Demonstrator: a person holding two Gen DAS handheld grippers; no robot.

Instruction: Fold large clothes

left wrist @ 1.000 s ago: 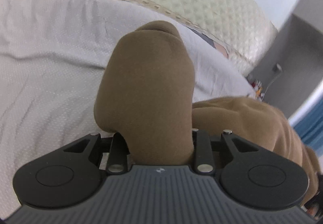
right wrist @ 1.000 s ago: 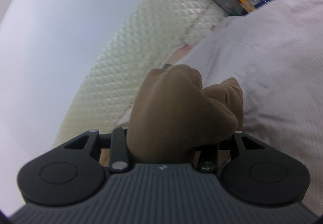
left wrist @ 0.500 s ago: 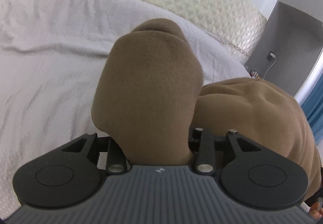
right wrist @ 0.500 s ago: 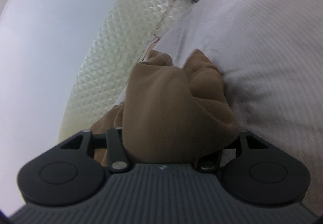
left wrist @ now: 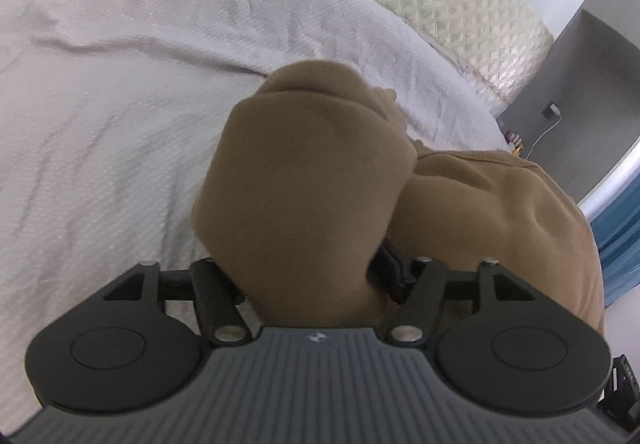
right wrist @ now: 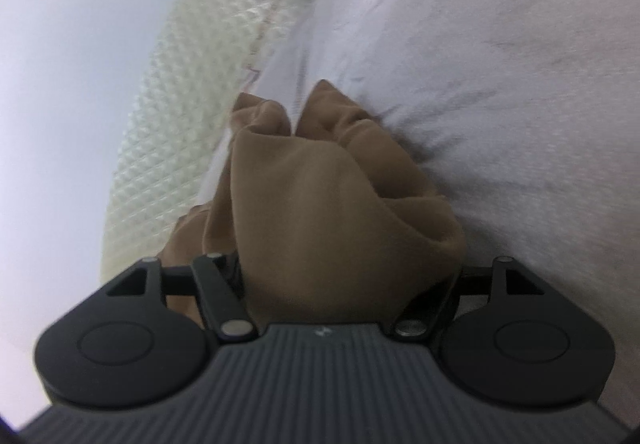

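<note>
We see the brown garment (left wrist: 308,196) bunched straight ahead of the left hand-held gripper (left wrist: 312,284), a fat wad sitting between its fingers, rest of the cloth trailing off to the right over the white bedspread (left wrist: 120,104). Jaws have just been opening; the wad still sits between them, and we cannot tell if the pads press on it. Same on the right hand-held gripper (right wrist: 348,276): jaws just opening, a crumpled fold of the garment (right wrist: 328,204) between them, bedspread (right wrist: 500,64) just beyond, quilted headboard (right wrist: 168,124) to the left. The cloth runs from one gripper to the other, so both hands are equally near. We judge both ends are being set down on the bed.
</note>
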